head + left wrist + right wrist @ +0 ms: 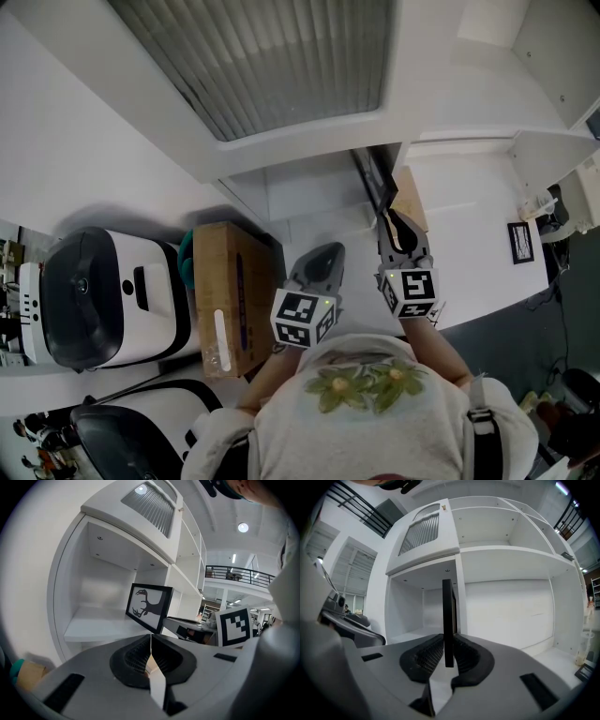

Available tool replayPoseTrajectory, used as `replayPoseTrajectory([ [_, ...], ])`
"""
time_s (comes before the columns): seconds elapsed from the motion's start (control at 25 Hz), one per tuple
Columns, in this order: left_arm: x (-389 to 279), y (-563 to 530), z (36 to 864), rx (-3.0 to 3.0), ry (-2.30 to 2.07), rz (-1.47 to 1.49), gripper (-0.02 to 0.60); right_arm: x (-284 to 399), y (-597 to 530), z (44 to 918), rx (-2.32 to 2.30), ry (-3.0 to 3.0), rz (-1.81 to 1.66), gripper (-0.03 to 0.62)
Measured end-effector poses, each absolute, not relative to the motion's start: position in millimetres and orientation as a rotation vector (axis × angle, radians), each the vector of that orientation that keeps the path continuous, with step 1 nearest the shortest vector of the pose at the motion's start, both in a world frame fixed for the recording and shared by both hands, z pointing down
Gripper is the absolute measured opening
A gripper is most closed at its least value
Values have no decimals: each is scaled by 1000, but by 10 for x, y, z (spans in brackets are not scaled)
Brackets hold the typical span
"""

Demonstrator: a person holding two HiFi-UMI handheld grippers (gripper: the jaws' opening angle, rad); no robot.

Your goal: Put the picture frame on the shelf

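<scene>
While pinched between right fingers (469, 656), picture frame (448, 620) stands edge-on.

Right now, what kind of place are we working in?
Probably a large open office or lab hall, not a home: a balcony railing on an upper level, round ceiling lights, and a big white shelf unit with many compartments.

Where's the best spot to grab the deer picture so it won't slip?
I'd take the picture frame by its thin near edge, low down, coming straight at it edge-on. It stands upright, so one of the fingers lands on the flat front and one on the back, like the right gripper grips it.
</scene>
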State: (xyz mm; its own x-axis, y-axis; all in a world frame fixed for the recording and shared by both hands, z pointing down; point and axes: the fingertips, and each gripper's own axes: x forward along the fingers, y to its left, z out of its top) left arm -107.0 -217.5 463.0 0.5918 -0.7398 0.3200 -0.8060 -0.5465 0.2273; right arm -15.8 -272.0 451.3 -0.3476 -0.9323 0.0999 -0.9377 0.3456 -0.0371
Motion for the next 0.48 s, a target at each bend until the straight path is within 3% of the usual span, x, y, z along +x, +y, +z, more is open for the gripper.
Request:
replayPoseTrajectory([
  [0.48, -1068, -2212, 4670, 2469, -1245, 269, 31, -184, -2790, 4539, 1767, -2517, 155, 80],
])
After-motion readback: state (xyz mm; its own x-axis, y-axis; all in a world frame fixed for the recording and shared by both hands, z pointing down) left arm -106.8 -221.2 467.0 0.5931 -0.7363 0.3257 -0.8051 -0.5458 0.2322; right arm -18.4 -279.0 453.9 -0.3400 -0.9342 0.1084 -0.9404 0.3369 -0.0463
